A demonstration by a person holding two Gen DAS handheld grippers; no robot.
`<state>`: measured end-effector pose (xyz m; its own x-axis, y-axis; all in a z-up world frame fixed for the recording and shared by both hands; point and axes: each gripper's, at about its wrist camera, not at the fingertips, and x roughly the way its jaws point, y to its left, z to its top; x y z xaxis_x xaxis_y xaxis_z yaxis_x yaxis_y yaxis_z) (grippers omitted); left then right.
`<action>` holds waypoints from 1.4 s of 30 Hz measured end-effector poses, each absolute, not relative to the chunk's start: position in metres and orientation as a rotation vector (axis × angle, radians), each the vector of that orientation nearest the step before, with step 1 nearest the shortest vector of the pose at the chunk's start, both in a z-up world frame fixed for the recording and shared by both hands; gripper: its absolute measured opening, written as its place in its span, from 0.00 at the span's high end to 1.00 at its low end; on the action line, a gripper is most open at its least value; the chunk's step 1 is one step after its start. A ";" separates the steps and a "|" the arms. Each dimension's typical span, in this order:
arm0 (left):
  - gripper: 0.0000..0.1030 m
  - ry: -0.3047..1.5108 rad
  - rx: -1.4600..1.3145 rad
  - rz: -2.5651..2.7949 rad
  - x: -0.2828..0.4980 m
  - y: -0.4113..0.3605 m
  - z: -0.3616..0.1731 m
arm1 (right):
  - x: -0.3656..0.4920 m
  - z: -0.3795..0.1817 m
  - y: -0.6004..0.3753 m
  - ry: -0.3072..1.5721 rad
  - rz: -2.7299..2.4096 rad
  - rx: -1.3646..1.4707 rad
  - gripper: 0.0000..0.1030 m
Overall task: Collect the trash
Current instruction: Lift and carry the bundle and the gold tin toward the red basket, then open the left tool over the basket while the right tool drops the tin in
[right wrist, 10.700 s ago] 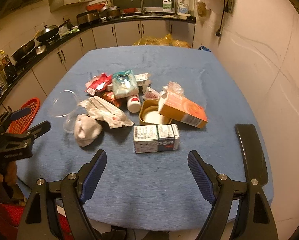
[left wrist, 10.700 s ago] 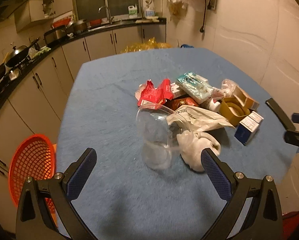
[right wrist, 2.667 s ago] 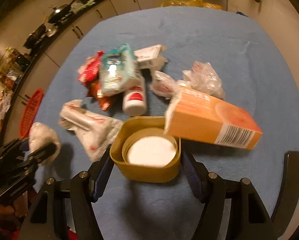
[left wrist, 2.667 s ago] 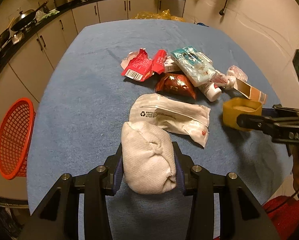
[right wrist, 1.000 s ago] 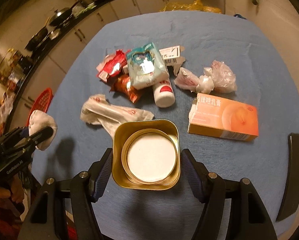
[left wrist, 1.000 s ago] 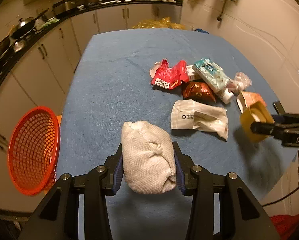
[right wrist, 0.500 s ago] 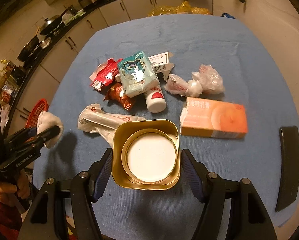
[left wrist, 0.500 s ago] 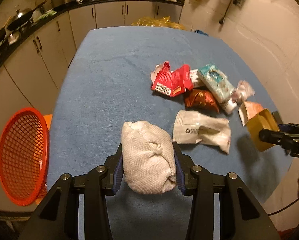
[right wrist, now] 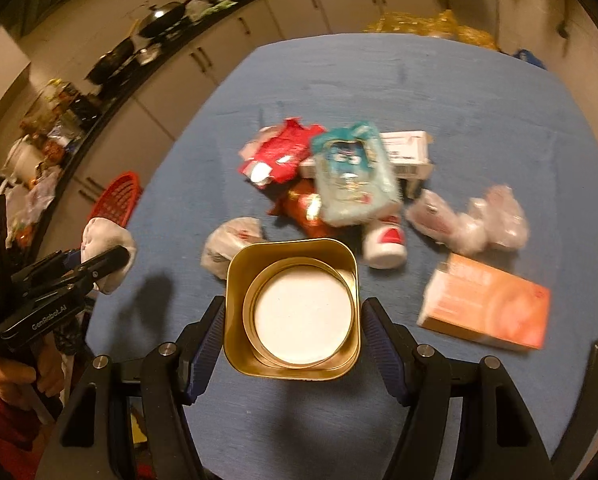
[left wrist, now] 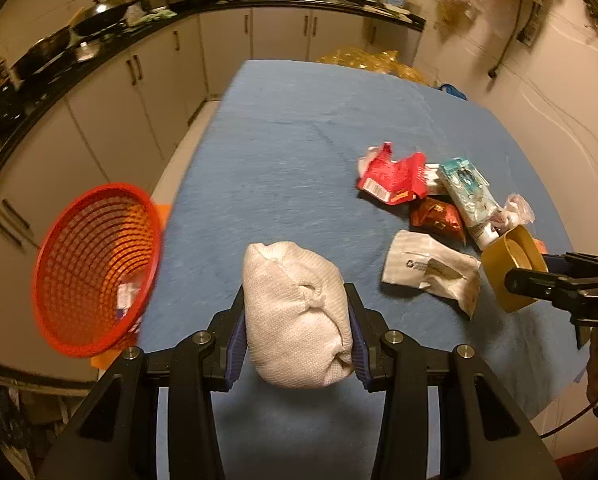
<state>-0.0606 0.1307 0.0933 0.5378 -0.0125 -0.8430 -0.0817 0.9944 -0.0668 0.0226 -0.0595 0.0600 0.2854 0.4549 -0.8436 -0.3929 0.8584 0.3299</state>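
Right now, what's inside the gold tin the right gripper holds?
The gold tin, clamped in the right gripper, holds a round ring with a white disc filling it. Anything beneath the disc is hidden.

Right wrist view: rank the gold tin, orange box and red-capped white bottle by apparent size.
1. gold tin, though it sits in the right gripper nearest the lens, so it is inflated.
2. orange box.
3. red-capped white bottle.
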 end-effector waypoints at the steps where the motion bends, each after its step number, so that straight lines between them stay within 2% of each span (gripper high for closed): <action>1: 0.59 1.007 -0.105 0.046 -0.064 0.136 0.094 | 0.021 0.059 -0.054 1.149 0.584 0.059 0.30; 10: 0.59 0.957 -0.146 -0.001 -0.064 0.184 0.110 | 0.013 0.070 -0.018 1.141 0.581 0.130 0.30; 21: 0.59 0.904 -0.198 0.118 -0.083 0.282 0.128 | 0.014 0.090 0.083 1.100 0.670 0.062 0.30; 29: 0.59 0.920 -0.285 0.206 -0.083 0.341 0.117 | 0.036 0.099 0.179 1.111 0.810 0.004 0.30; 42: 0.59 0.953 -0.278 0.223 -0.075 0.363 0.089 | 0.072 0.080 0.274 1.211 0.889 0.047 0.29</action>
